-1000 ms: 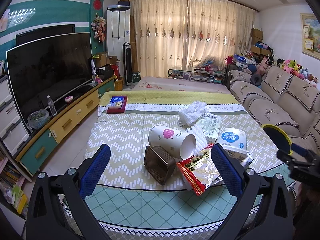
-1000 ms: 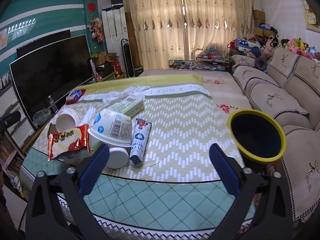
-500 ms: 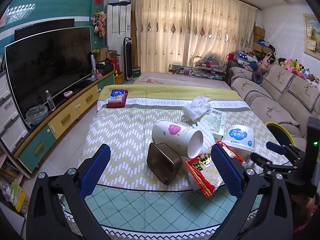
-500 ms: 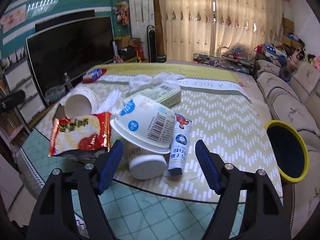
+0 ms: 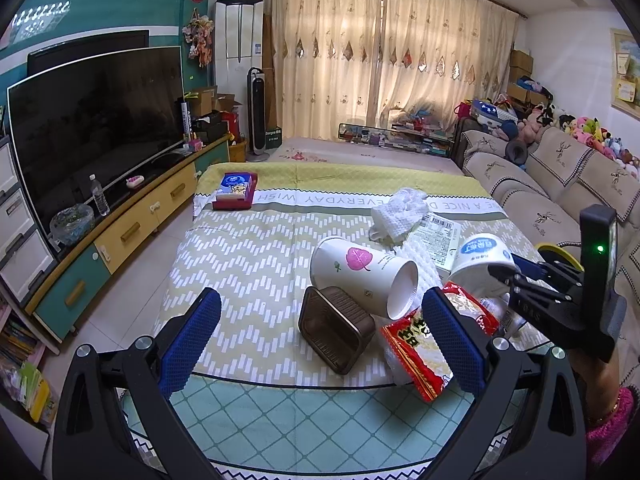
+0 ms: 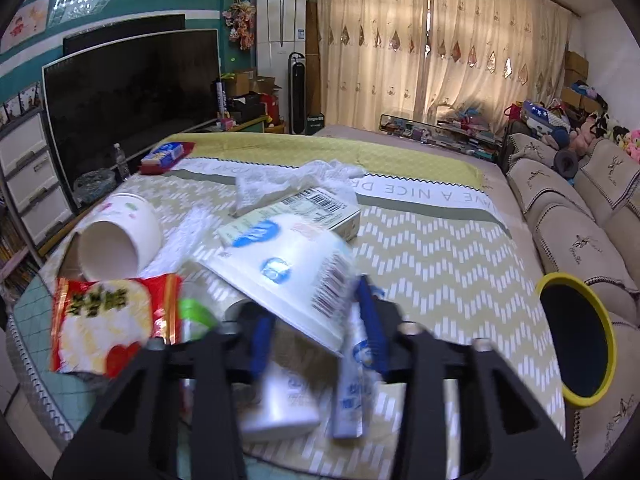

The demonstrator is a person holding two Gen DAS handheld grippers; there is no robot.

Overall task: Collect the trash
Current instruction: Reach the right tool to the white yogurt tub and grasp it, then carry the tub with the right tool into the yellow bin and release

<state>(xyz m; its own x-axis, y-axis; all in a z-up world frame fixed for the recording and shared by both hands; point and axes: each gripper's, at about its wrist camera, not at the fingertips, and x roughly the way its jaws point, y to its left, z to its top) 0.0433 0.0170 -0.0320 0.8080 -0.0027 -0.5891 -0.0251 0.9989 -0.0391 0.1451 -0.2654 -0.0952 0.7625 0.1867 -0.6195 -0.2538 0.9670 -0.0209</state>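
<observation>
- Our left gripper [image 5: 320,340] points forward and down, its blue-padded jaws set wide apart with nothing between them.
- Our right gripper [image 6: 318,334] points downward too; its jaws have just been closing and stand narrow, with an object's rim between the pads.
- In the left wrist view, our right gripper reaches in from the right edge, carried by a hand [image 5: 600,384] in a pink sleeve.

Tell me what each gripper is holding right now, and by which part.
The right gripper has just been closing around the rim of the overturned white tub; whether its pads already press on it cannot be told. The left gripper is open and holds nothing.
</observation>
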